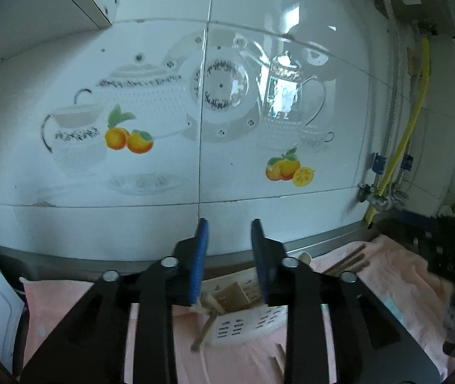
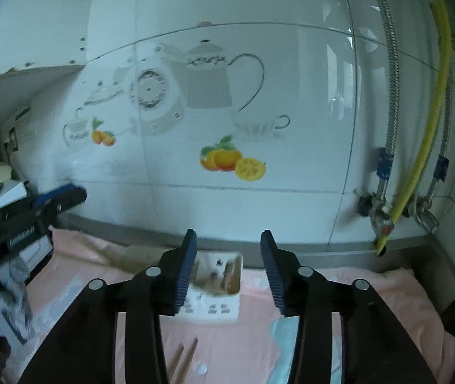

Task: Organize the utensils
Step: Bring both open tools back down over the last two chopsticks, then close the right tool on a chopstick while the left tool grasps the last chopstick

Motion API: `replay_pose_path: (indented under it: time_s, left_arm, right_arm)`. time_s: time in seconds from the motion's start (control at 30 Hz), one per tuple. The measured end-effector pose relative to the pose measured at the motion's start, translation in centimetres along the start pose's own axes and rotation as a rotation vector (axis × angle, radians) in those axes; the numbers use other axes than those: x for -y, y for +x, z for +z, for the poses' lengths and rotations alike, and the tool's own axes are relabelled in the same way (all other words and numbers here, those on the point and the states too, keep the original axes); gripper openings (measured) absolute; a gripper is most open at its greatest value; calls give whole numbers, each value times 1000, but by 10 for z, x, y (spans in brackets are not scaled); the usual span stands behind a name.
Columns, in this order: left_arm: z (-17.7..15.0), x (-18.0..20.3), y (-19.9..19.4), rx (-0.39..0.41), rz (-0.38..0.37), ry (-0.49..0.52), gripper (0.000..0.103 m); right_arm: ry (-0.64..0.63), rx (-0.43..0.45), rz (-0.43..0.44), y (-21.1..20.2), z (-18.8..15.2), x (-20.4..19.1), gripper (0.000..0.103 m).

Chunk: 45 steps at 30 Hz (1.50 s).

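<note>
Both tongs hover spread and empty above the pink-clothed bench.

The left gripper (image 1: 229,262) and right gripper (image 2: 227,272) each point toward the tiled wall (image 1: 227,128), jaws apart, pinching nothing. A white slotted utensil holder (image 2: 213,300) stands near the bench's back edge with wooden utensils (image 2: 227,276) inside; two loose chopsticks (image 2: 184,363) lie on the pink cloth (image 2: 387,304) toward the front edge.

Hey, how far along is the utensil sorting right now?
Partly done. The white slotted holder already has several wooden utensils standing in it. Nothing is in hand: the left tongs and right tongs are both open and empty. Left to do: two chopsticks lie loose on the pink cloth in front of the holder, and more wooden sticks lie behind it.
</note>
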<state>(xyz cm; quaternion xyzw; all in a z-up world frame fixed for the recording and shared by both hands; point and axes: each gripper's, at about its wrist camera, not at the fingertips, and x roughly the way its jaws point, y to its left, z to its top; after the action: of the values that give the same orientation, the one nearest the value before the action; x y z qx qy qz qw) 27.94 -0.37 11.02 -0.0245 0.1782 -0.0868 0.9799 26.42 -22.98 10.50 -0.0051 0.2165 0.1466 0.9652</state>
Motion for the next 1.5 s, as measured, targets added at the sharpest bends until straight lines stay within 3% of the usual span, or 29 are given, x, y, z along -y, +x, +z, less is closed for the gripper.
replay_pose_path:
  time_s: [0.1,0.2,0.27,0.37,0.6,0.87,1.1,1.5]
  left_arm:
    - [-9,1,-21,8,-1,1,43]
    - [-20,0,-41,12,-4,5,45]
    - [-33,-2,-55,3,2,4,53]
    - [-49,-7,-69,-12,-1,-5,59]
    - [-96,-19,-88,-89,4,-54,71]
    - [-144,-27,-95,-162,27,-97,79]
    - [-173,-24,-99,-209,57,-86,81]
    - [-198,-27,-98,-267,65,-112,81]
  right_arm:
    - [5,-18,15,-14,-24,-8,45]
    - [19,-52,28,-21,-51,-15,46]
    - [20,-84,30,-25,-75,-22,46]
    - [13,-122,26,-27,-103,-31,55]
    - [54,-237,47,-27,-169,-51,54]
    - [91,-328,46,-21,-225,-74,37]
    - [139,-385,66,-9,-247,-82,24]
    - [182,-436,56,11,-258,-82,16]
